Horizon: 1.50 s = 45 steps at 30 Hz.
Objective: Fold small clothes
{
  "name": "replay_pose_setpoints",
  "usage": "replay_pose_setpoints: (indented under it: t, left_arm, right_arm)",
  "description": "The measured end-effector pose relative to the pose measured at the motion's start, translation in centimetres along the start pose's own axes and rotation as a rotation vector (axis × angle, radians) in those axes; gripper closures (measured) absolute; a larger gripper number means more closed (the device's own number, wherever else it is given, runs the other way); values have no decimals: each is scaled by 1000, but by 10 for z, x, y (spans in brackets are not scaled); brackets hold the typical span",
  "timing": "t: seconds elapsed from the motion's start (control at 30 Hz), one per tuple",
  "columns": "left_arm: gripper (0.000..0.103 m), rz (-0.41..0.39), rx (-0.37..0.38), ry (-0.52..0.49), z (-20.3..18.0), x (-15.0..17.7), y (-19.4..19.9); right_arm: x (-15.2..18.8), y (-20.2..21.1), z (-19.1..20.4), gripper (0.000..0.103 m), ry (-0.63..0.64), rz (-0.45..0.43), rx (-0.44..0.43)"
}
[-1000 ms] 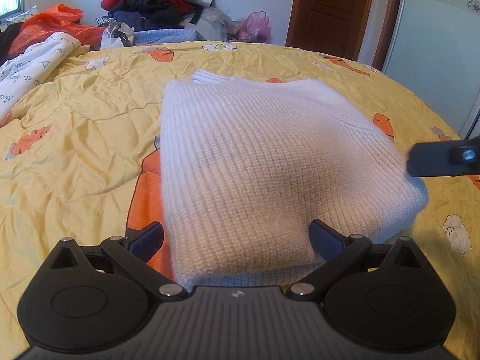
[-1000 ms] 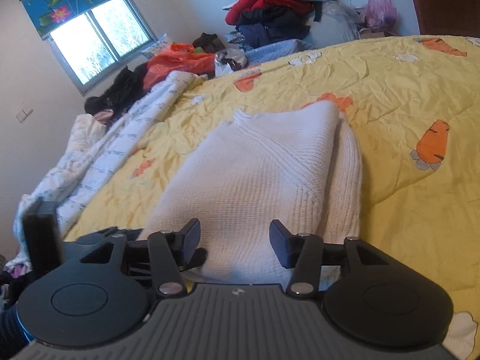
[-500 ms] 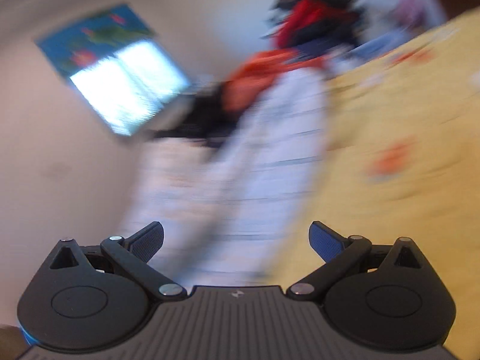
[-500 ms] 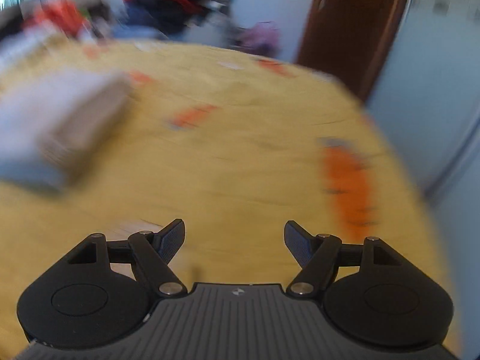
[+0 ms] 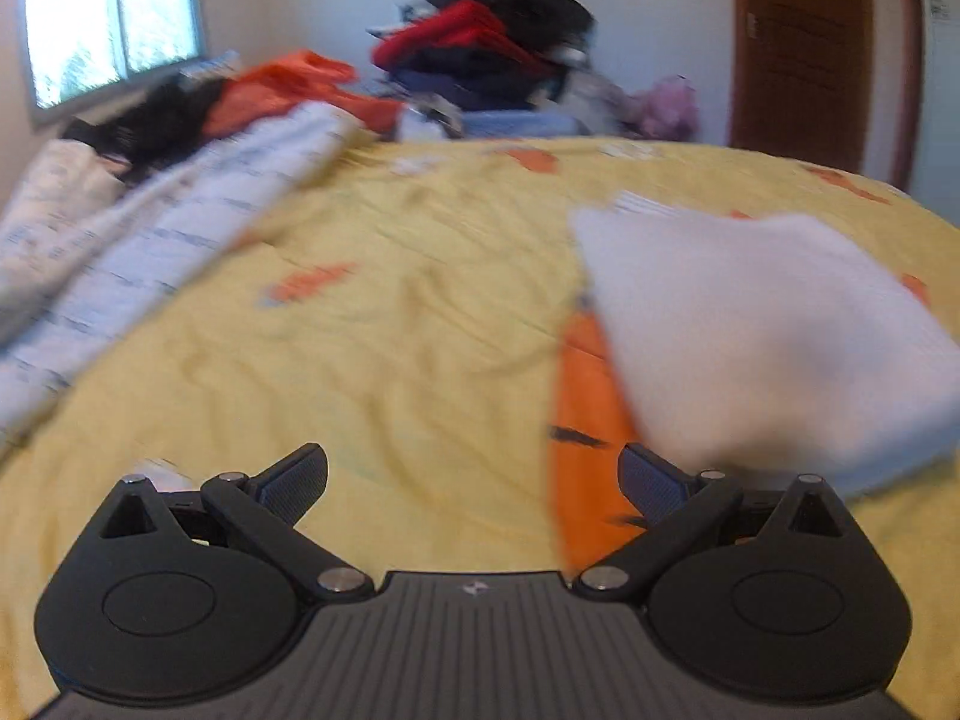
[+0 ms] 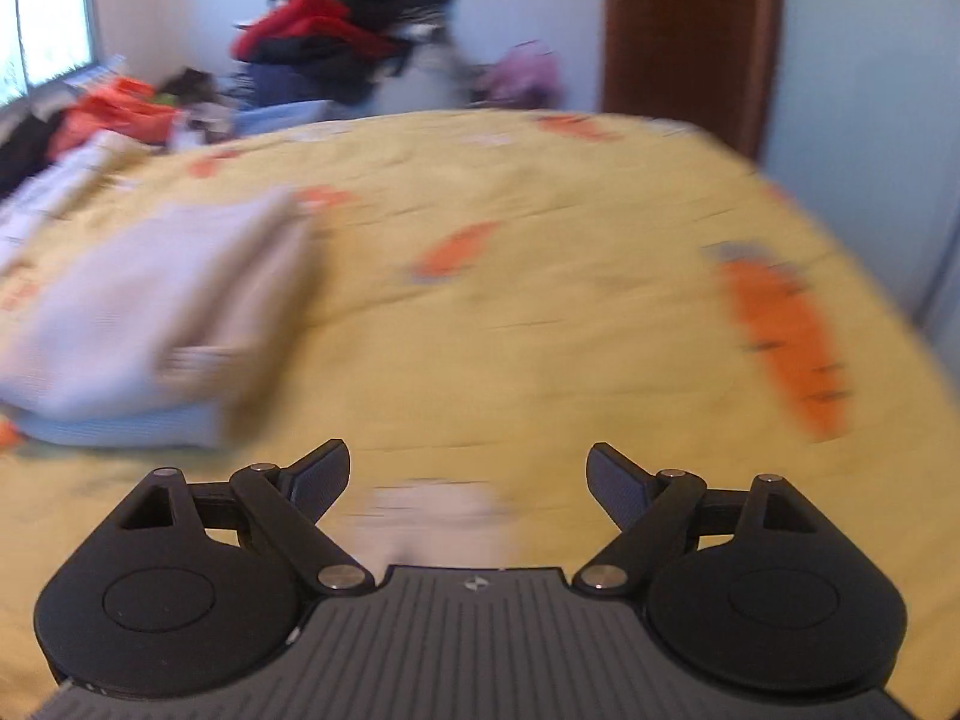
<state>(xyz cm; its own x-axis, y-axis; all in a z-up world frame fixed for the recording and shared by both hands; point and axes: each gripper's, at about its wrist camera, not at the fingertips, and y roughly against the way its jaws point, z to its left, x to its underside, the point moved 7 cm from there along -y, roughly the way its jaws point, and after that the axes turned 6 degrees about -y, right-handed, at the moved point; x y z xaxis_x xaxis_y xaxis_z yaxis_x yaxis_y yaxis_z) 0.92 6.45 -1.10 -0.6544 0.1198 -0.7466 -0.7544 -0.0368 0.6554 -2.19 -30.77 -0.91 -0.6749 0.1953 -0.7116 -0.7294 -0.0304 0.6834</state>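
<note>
item: white knit sweater (image 5: 762, 330), folded on yellow bedspread (image 5: 390, 360); we judge it finished, hence left gripper (image 5: 473, 483) spread empty, right gripper (image 6: 468, 480) opening, empty.

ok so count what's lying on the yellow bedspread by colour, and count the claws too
White folded sweater: 1
White printed quilt at the bedspread's left edge: 1
Orange garment at the far edge: 1
Black claws: 2, left claw open, right claw opening with nothing between its fingers
Total: 5
</note>
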Motion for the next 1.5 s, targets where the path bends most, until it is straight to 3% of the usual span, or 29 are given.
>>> replay_pose_setpoints:
  t: [0.13, 0.27, 0.3, 0.33, 0.5, 0.57, 0.77, 1.5]
  left_arm:
    - [0, 92, 125, 62, -44, 20, -10]
    - [0, 70, 117, 17, -57, 23, -4]
    - [0, 75, 118, 18, -60, 24, -6]
    - [0, 85, 133, 26, -60, 26, -9]
    - [0, 55, 96, -42, -68, 31, -14]
    - [0, 9, 101, -45, -66, 30, -18]
    - [0, -2, 117, -46, -65, 30, -21]
    - [0, -2, 116, -46, -65, 30, -21]
  right_arm:
    - [16, -18, 80, 13, 102, 34, -73]
    - [29, -27, 119, 10, 182, 39, -63]
    - [31, -33, 122, 5, 171, 46, -58]
    - [33, -38, 123, 0, 152, 48, -48]
    - [39, -45, 125, 0, 121, -25, -2]
    - [40, -45, 123, 0, 113, -33, -1]
    - [45, -48, 123, 0, 110, -62, 8]
    - [46, -48, 123, 0, 106, -65, 9]
